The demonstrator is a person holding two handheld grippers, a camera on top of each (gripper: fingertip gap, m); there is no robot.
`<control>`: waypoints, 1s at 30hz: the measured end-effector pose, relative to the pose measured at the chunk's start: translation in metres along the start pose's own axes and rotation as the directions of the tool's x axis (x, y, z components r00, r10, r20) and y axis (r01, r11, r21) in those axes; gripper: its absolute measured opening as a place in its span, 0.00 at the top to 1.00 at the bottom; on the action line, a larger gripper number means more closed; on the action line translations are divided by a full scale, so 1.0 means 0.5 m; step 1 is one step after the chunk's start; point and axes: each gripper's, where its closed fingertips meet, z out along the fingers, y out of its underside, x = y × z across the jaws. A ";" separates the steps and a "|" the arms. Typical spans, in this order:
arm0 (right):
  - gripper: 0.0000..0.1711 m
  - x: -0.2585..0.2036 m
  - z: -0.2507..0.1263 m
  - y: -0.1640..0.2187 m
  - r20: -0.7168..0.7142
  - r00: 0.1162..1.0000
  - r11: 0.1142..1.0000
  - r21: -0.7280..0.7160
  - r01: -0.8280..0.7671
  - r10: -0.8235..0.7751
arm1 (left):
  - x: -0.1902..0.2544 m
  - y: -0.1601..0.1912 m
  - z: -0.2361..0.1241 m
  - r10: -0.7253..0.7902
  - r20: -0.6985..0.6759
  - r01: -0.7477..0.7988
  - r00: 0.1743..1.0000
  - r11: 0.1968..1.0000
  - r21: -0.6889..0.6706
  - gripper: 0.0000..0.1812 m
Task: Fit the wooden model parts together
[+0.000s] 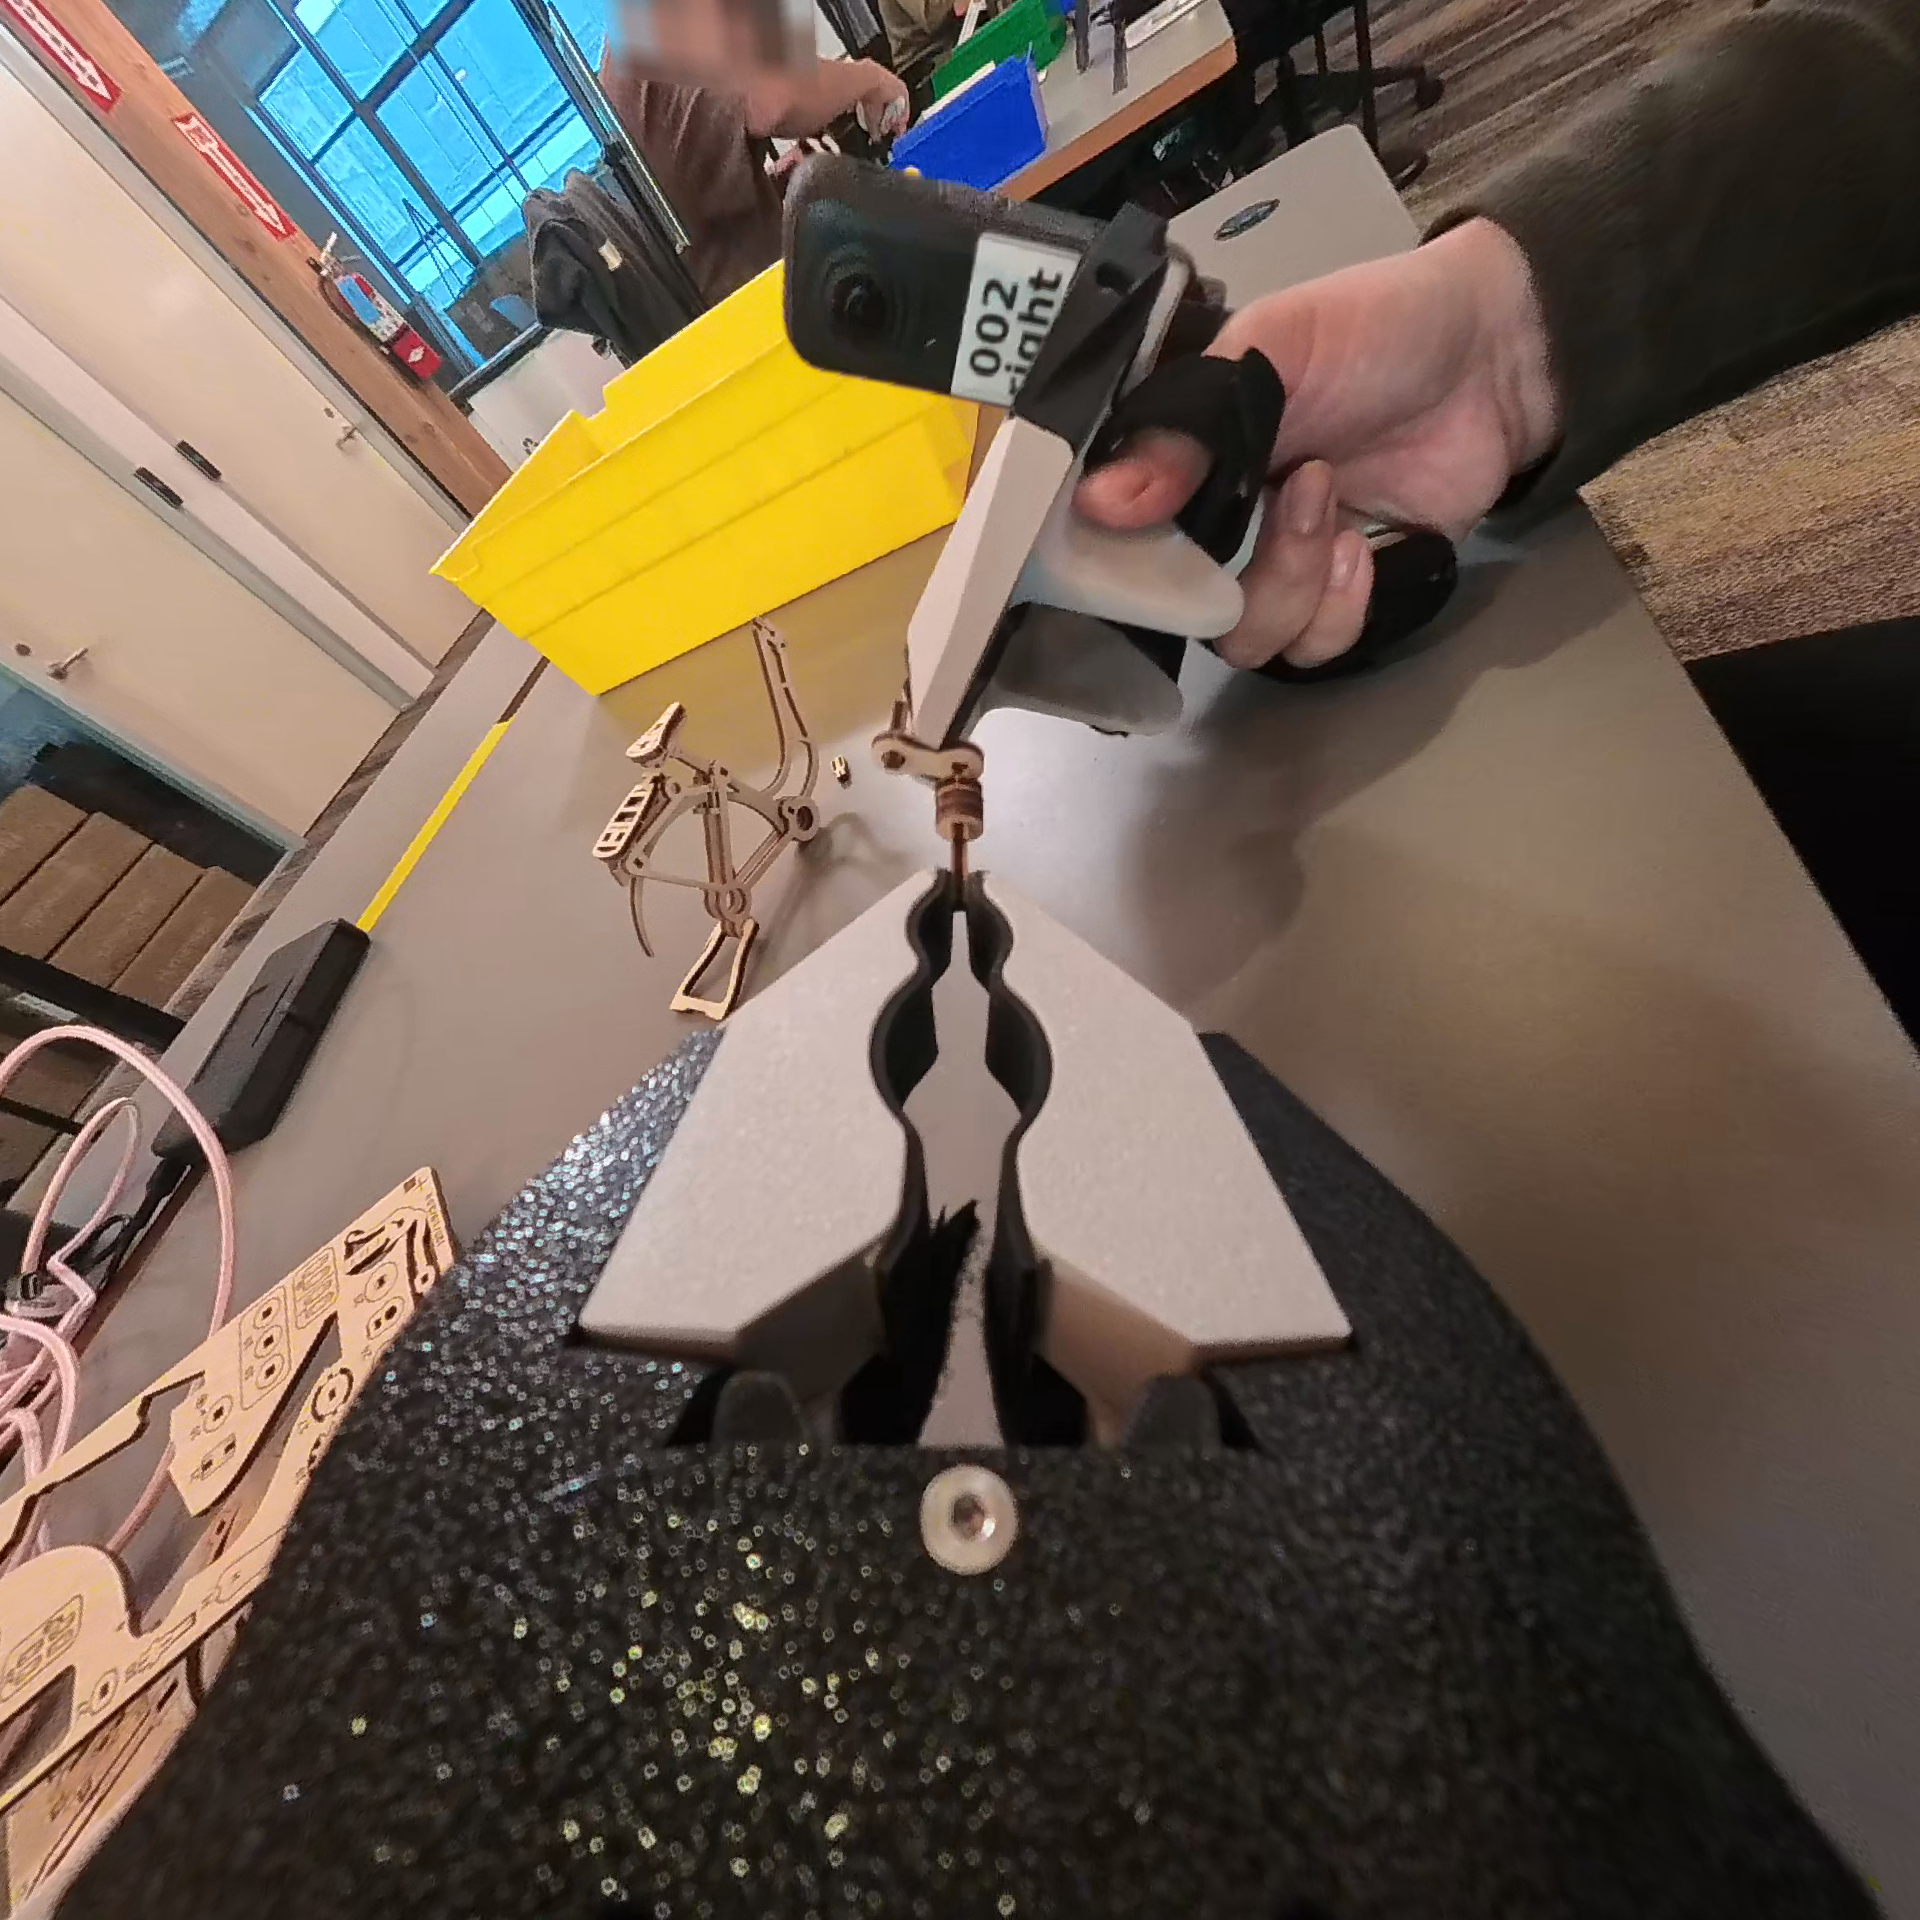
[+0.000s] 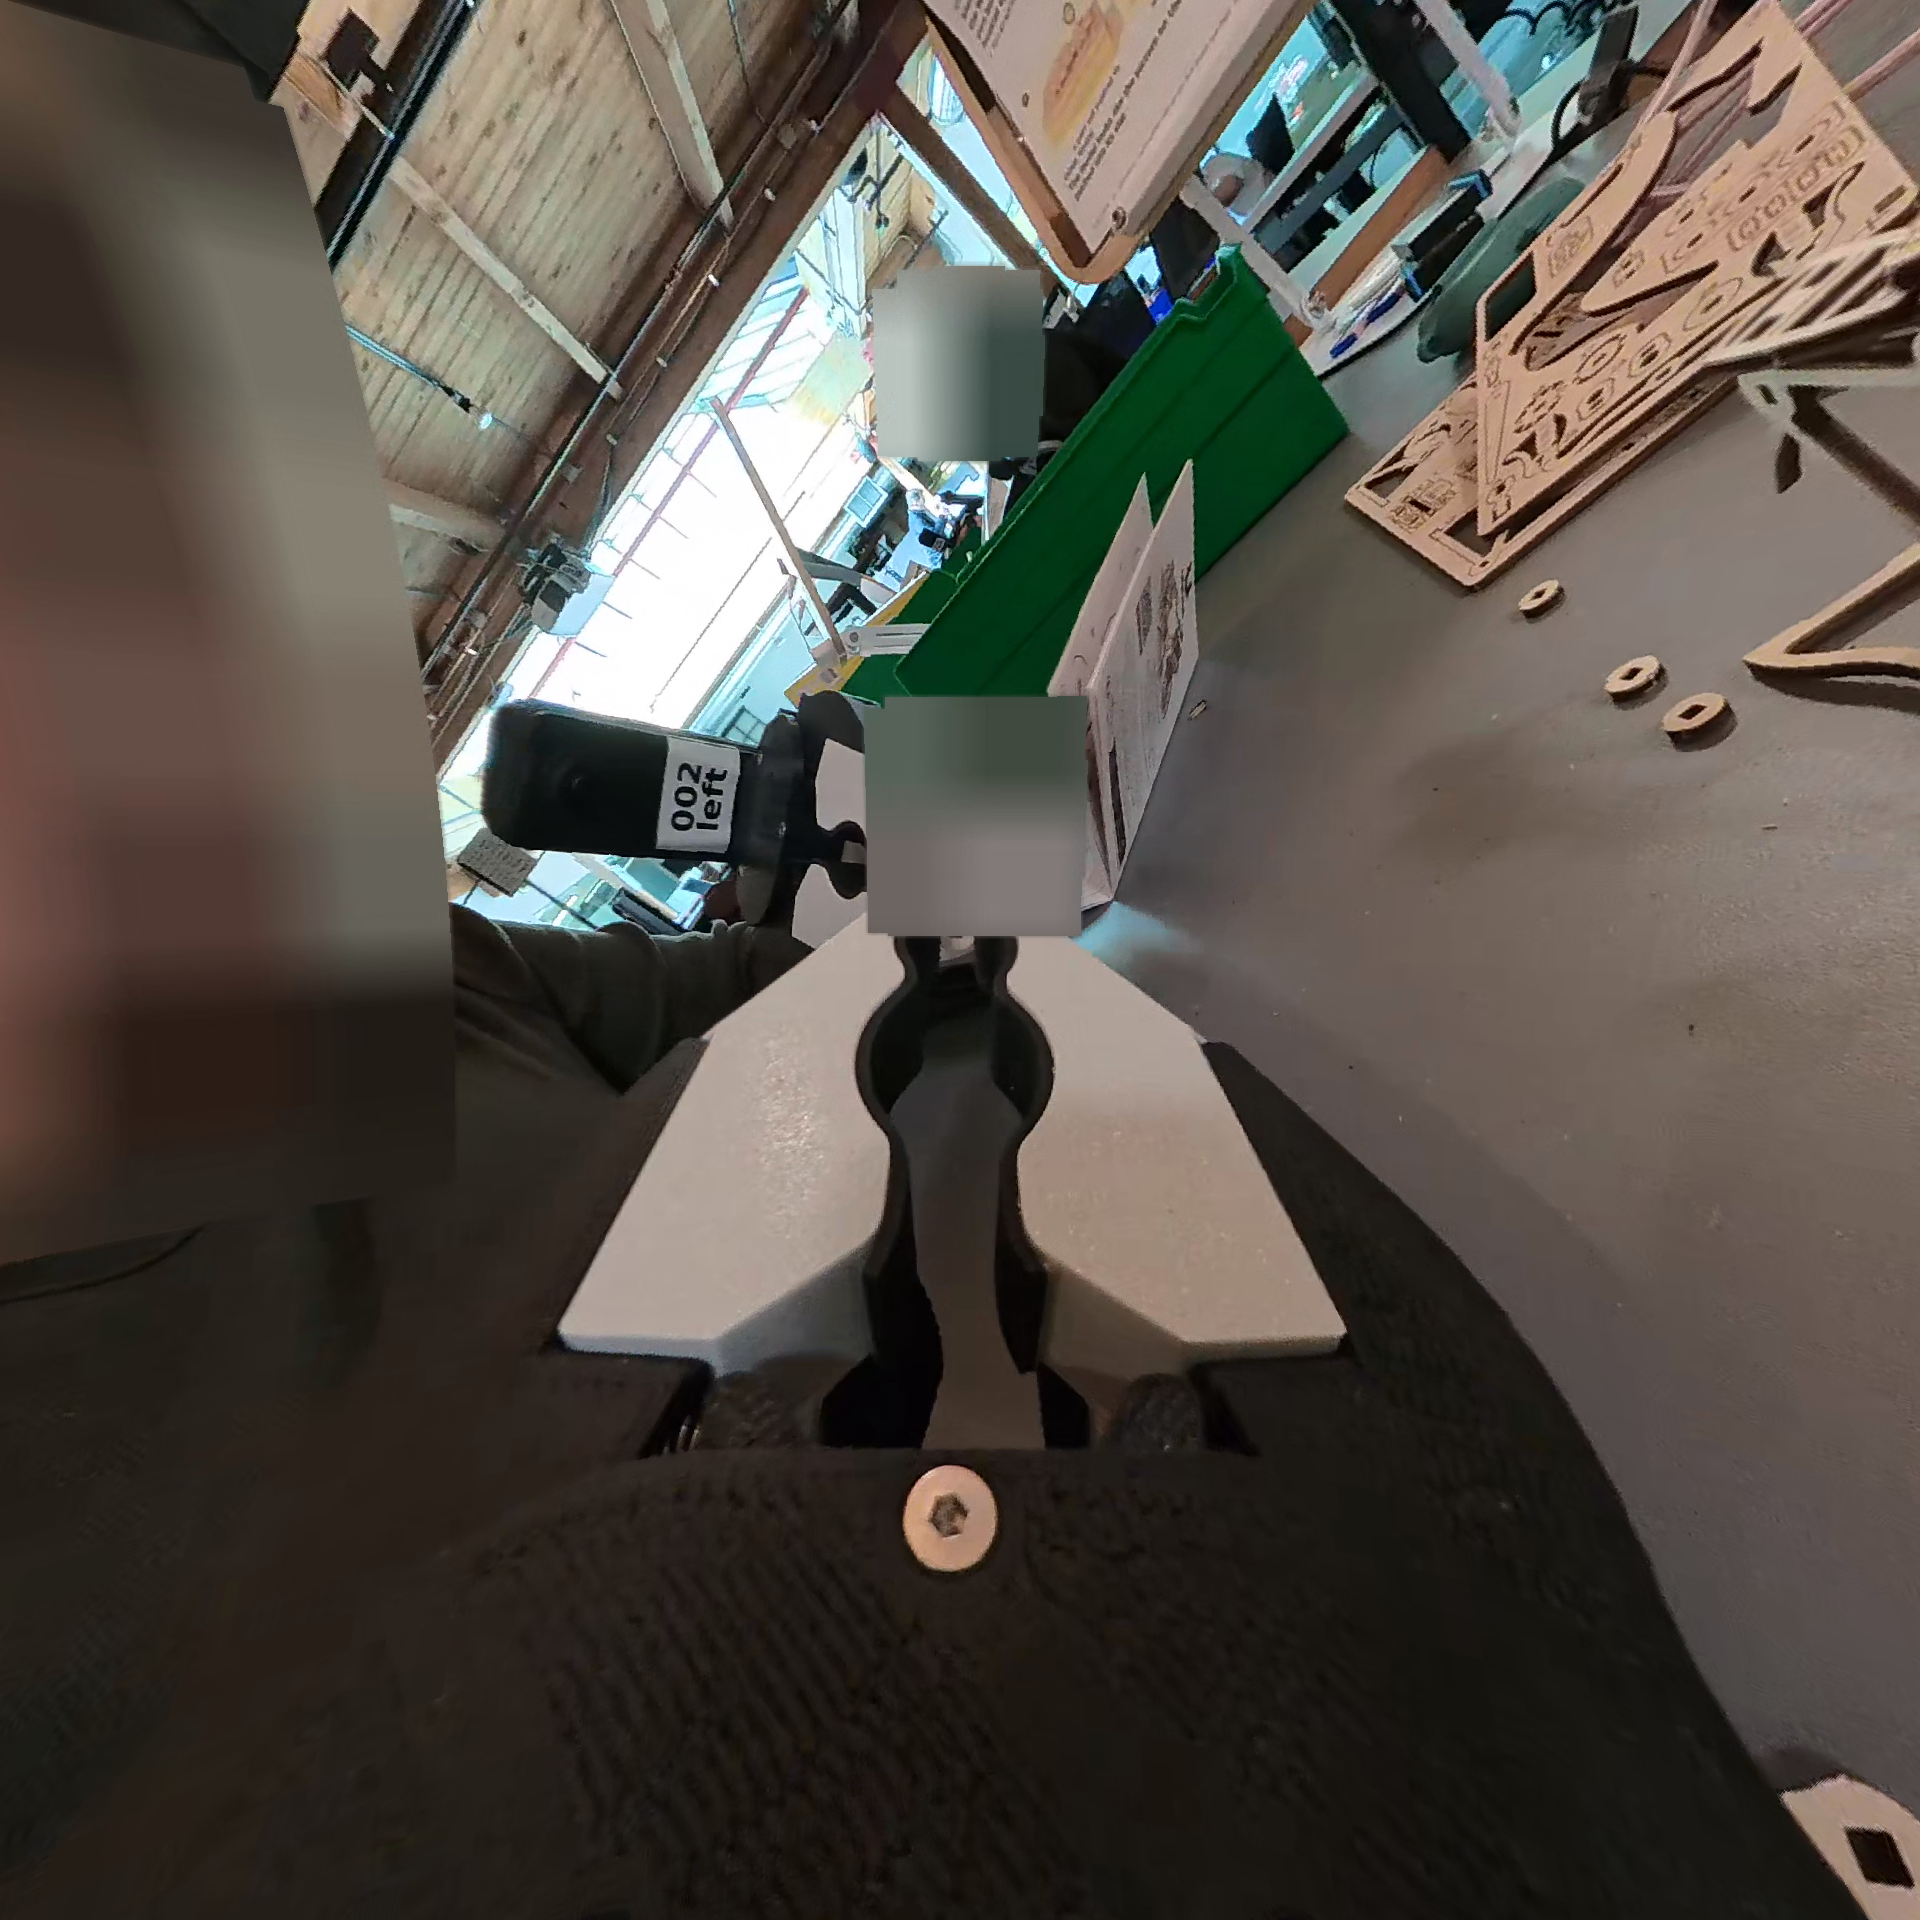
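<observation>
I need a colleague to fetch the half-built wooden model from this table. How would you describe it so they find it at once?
Look to the yellow bin on the grey table. Just in front of it stands the half-built wooden model, an upright openwork frame of thin curved struts. The wooden sheets nearby lie flat; it alone stands up.

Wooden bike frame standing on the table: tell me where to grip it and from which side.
Grip the wooden bike frame on its straight bars, coming down from above. It stands upright and thin, so fingers can close across its flat faces; its curved fork looks too slender.
</observation>
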 end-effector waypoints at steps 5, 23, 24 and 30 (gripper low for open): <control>0.98 0.003 0.000 0.000 -0.017 1.000 1.000 0.003 0.016 -0.016 | -0.001 0.000 0.000 0.007 0.005 -0.007 1.000 1.000 -0.002 1.00; 0.98 -0.028 0.031 -0.054 -0.025 0.999 0.932 0.360 0.054 -0.048 | -0.048 -0.029 -0.028 -0.037 0.152 0.024 0.988 0.996 0.088 1.00; 0.98 -0.031 0.035 -0.058 -0.012 0.999 0.923 0.382 0.047 -0.046 | -0.052 -0.030 -0.031 -0.045 0.160 0.030 0.986 0.995 0.095 1.00; 0.98 -0.031 0.052 -0.075 -0.085 0.990 0.874 0.465 0.139 -0.112 | -0.073 -0.023 -0.038 -0.108 0.193 0.090 0.975 0.991 0.096 1.00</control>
